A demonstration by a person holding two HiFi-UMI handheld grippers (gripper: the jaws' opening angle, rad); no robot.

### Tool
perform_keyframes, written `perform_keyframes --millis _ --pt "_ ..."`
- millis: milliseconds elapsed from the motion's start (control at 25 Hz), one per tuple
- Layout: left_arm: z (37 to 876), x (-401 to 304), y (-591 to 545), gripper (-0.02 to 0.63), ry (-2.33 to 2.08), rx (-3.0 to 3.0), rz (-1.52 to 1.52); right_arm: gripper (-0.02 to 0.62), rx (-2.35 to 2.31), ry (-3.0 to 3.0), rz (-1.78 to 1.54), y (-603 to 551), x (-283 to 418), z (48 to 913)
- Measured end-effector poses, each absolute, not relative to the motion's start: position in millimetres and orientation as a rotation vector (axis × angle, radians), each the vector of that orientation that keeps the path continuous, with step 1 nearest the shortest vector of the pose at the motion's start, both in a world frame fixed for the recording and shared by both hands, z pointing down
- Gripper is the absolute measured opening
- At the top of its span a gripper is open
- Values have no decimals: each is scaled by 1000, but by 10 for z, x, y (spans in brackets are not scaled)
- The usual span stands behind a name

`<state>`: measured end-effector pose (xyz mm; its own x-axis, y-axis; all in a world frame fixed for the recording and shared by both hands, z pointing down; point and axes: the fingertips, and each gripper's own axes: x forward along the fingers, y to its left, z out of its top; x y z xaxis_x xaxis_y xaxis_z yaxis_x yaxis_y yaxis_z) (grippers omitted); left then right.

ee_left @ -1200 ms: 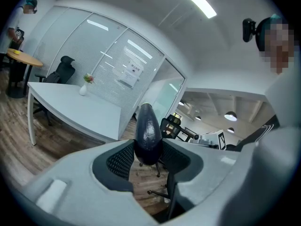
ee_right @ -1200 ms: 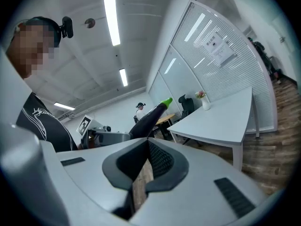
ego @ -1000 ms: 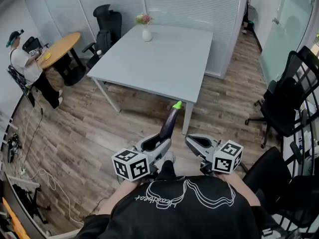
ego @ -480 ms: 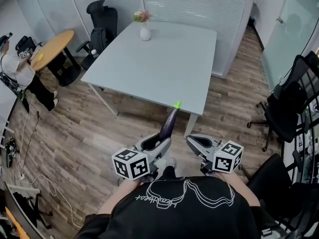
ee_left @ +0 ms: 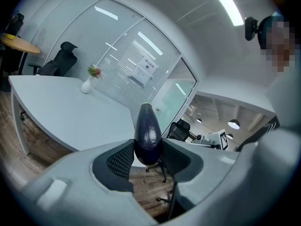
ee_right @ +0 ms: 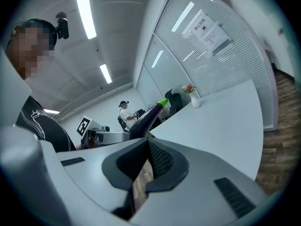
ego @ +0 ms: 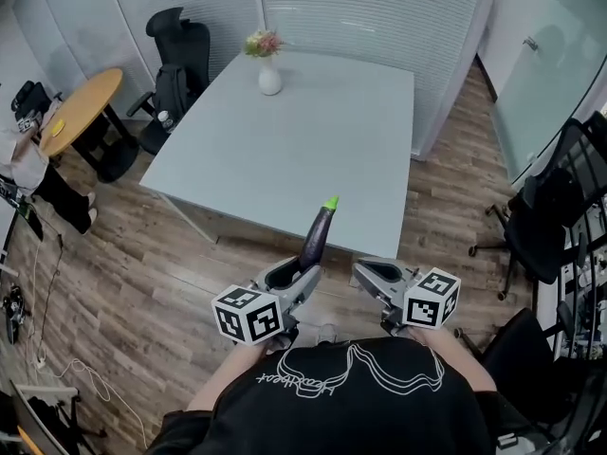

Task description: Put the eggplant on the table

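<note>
A wide, pale grey rectangular surface (ego: 313,131) carries a white vase (ego: 269,80) of flowers (ego: 263,43) at its far end. Both grippers are held roughly level before its near edge. The left gripper (ego: 299,273) clamps its fingers on the blunt end of a glossy, dark purple eggplant (ego: 317,237), held in the air with its green stem pointing forward. The right gripper (ego: 365,271) has its fingers closed together, empty.

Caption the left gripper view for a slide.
Left gripper grips a dark eggplant, facing the grey table with a flower vase.
</note>
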<state>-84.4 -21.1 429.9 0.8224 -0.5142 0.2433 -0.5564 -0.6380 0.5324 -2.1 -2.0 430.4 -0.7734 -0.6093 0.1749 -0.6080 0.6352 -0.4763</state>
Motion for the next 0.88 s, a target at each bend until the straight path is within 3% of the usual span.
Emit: perform_keyframes --millis 880 --pt "4342 -983 -1139 192 -813 2380 73 9 -1103 2884 -786 -939 -97 4329"
